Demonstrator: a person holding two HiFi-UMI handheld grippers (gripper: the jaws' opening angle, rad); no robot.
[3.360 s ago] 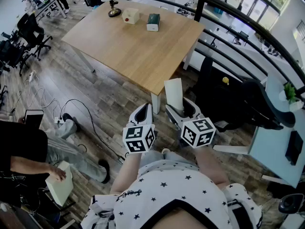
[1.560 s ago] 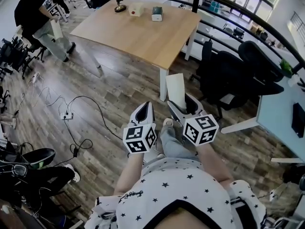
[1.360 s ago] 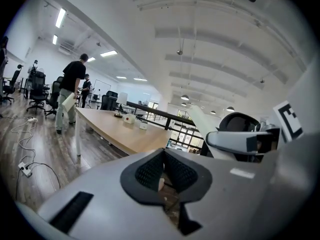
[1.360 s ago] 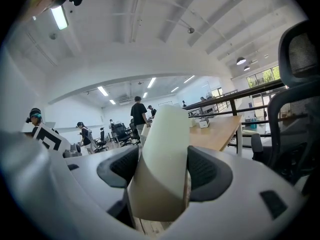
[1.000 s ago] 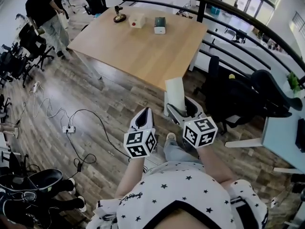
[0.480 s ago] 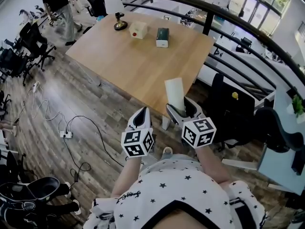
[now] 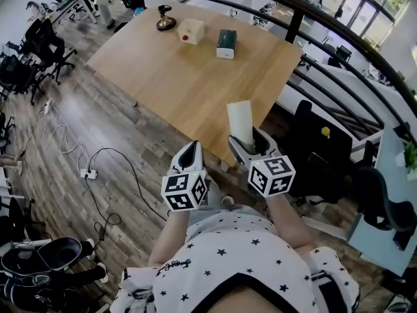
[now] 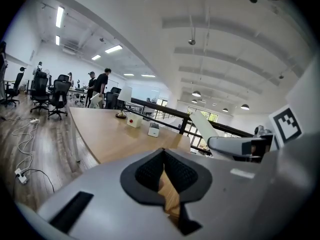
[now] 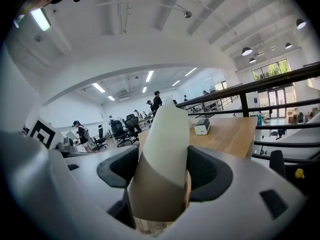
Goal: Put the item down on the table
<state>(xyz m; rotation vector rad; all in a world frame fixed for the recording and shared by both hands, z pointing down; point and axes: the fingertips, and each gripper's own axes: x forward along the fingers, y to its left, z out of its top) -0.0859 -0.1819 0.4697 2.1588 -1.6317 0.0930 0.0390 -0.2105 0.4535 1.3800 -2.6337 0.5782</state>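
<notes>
My right gripper (image 7: pixel 249 142) is shut on a pale cream tube (image 7: pixel 240 123) with a brownish lower band, which stands upright between the jaws. In the right gripper view the tube (image 9: pixel 164 149) fills the gap between both dark pads (image 9: pixel 210 171). My left gripper (image 7: pixel 191 150) hangs beside it, shut and holding nothing; in the left gripper view its jaws (image 8: pixel 164 176) meet with only a thin slit. Both grippers hover over the floor just short of the near corner of the wooden table (image 7: pixel 189 77), which also shows in the right gripper view (image 9: pixel 230 134).
At the table's far end sit a white box with a red button (image 7: pixel 190 31), a dark green box (image 7: pixel 226 44) and a small dark stand (image 7: pixel 164 19). Black office chairs (image 7: pixel 319 168) stand right, a railing (image 7: pixel 339 25) runs behind, and cables (image 7: pixel 98 168) lie on the floor to the left.
The table has come closer and its near corner now lies just ahead of the grippers. Both grippers keep their pose with the tube still held. A person in black walked off to the far left.
</notes>
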